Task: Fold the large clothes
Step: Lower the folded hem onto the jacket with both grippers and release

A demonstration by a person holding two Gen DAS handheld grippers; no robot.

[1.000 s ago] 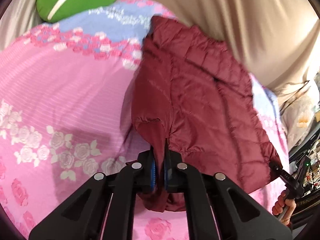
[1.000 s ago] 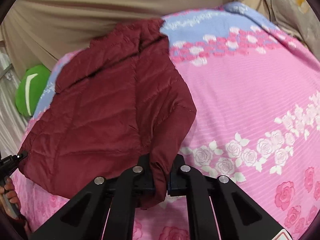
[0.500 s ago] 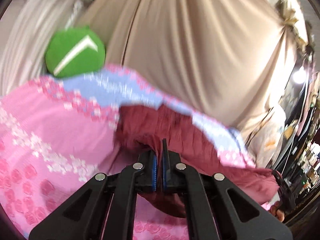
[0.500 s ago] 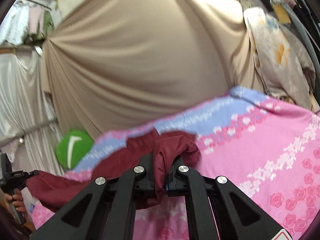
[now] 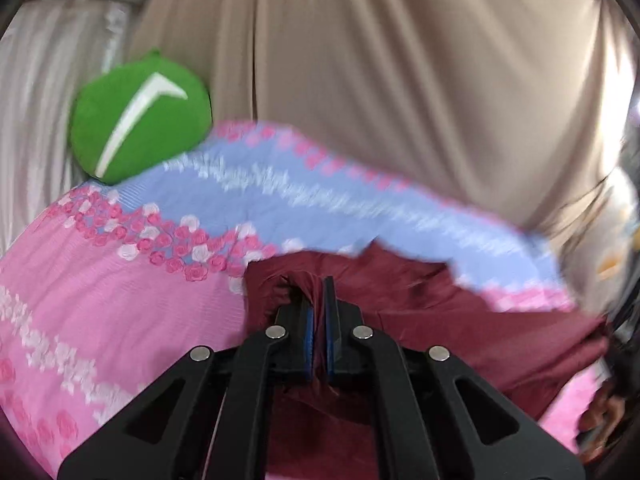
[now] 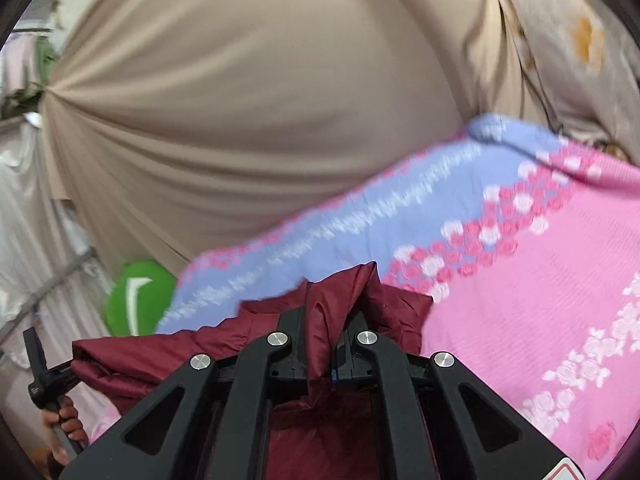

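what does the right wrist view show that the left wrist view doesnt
Only the right wrist view shows the right gripper shut on a bunched fold of the maroon jacket, with the left gripper and the hand holding it at the lower left edge.

Only the left wrist view shows the left gripper pinching the jacket between its blue pads.

Both show the jacket spanning between the two grippers above the pink floral bedsheet, the green cushion at its far end, and the beige curtain behind.
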